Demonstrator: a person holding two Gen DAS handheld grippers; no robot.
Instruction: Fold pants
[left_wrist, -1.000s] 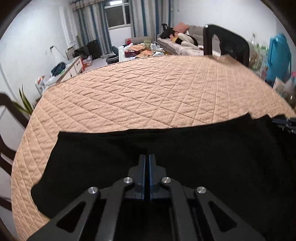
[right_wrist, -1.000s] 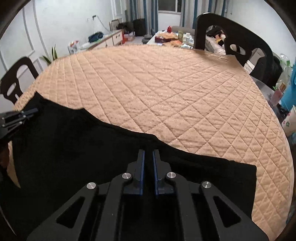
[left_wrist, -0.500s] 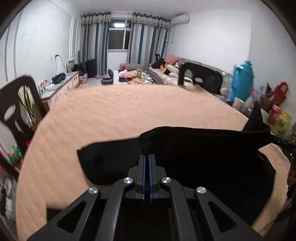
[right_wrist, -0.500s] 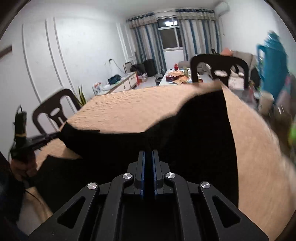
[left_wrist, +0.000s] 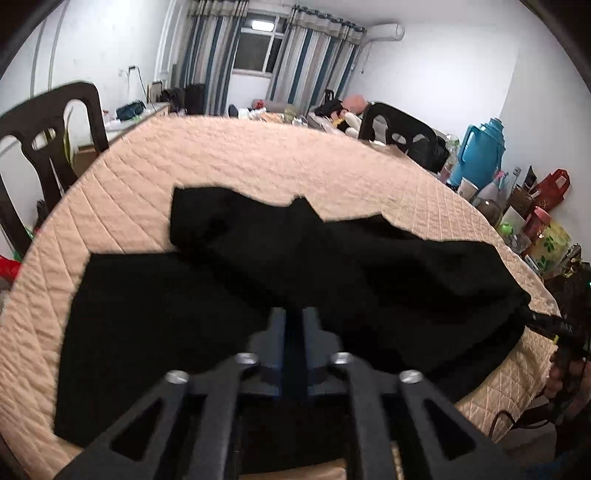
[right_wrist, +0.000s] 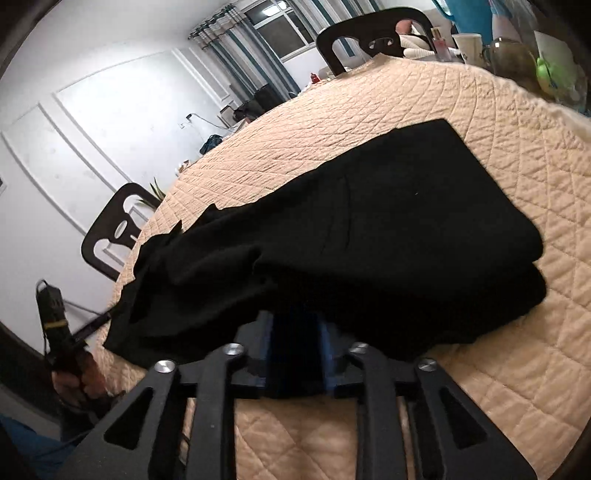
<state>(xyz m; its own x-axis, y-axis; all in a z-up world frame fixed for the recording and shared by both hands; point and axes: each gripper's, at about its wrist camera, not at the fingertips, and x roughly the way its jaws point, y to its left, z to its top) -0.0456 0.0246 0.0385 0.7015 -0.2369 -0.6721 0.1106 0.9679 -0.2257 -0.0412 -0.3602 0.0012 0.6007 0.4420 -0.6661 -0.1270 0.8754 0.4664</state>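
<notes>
Black pants (left_wrist: 332, 258) lie doubled over on the round table's peach quilted cover (left_wrist: 258, 158); the upper layer is rumpled. My left gripper (left_wrist: 295, 314) sits at the near edge of the fold. Its jaws are opening, a narrow gap shows, and the cloth lies over the fingertips. In the right wrist view the pants (right_wrist: 369, 221) form a thick folded block on the cover (right_wrist: 517, 369). My right gripper (right_wrist: 295, 317) is at their near edge. Its jaws are opening wider, with dark cloth at the tips. Each gripper shows in the other's view, held by a hand (right_wrist: 77, 376).
Black chairs stand around the table (left_wrist: 48, 136) (left_wrist: 399, 129) (right_wrist: 114, 229). A blue thermos (left_wrist: 480, 151), cups, jars and bags (left_wrist: 546, 229) crowd the right side beyond the table edge. Bare quilt lies beyond the pants.
Both grippers lifted the pants' edge and carried it across, laying one layer over the other. Their jaws, shut on the cloth before, now stand apart.
</notes>
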